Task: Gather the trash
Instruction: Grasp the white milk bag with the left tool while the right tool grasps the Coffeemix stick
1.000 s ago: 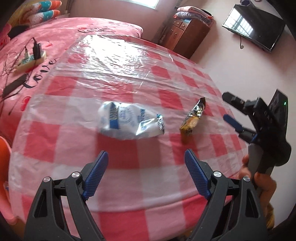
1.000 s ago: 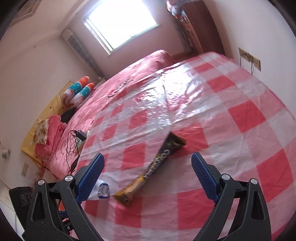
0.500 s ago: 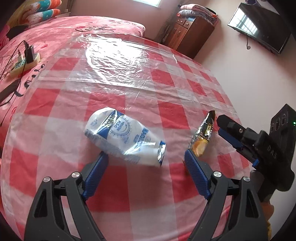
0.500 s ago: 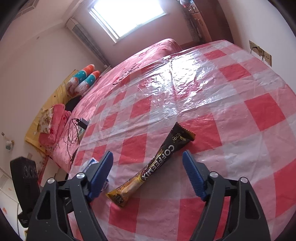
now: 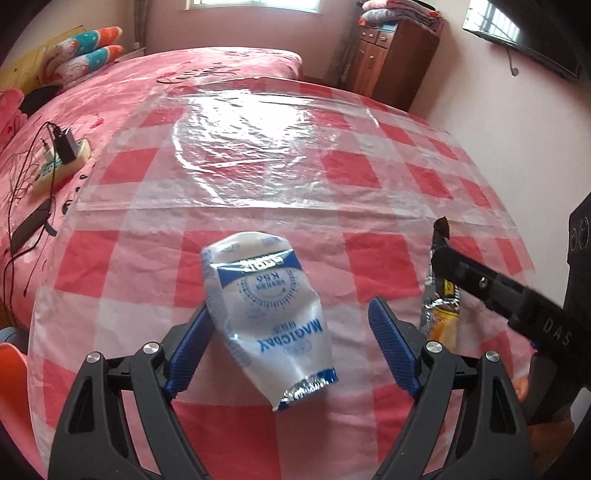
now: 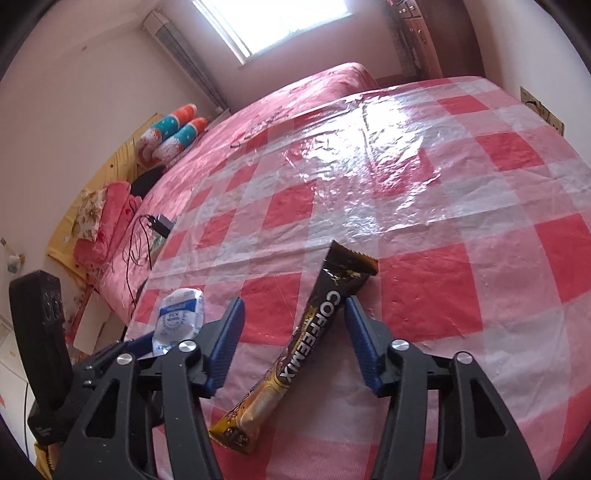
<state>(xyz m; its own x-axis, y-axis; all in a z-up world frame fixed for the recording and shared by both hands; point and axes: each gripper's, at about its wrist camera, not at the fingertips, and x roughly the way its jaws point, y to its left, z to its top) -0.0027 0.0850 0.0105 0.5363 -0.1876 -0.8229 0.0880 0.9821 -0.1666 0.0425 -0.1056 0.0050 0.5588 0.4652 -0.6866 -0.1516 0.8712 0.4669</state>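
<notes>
A crumpled white and blue wrapper (image 5: pixel 266 306) lies on the red-checked tablecloth (image 5: pixel 258 166), between the open fingers of my left gripper (image 5: pixel 291 321). It also shows in the right wrist view (image 6: pixel 179 314). A long black and gold Coffeemix sachet (image 6: pixel 306 347) lies between the open fingers of my right gripper (image 6: pixel 293 317); the right pad is close against its side. In the left wrist view the sachet (image 5: pixel 441 306) lies partly behind the right gripper's finger.
A power strip with chargers and cables (image 5: pixel 59 155) lies on the pink bed at left. Pillows (image 5: pixel 88 55) sit at the bed's head. A wooden cabinet (image 5: pixel 391 62) and a wall TV (image 5: pixel 524 33) stand at the back right.
Both grippers have moved forward and down over the table. Each piece of trash now lies between its gripper's fingers. The right gripper's opening has narrowed.
</notes>
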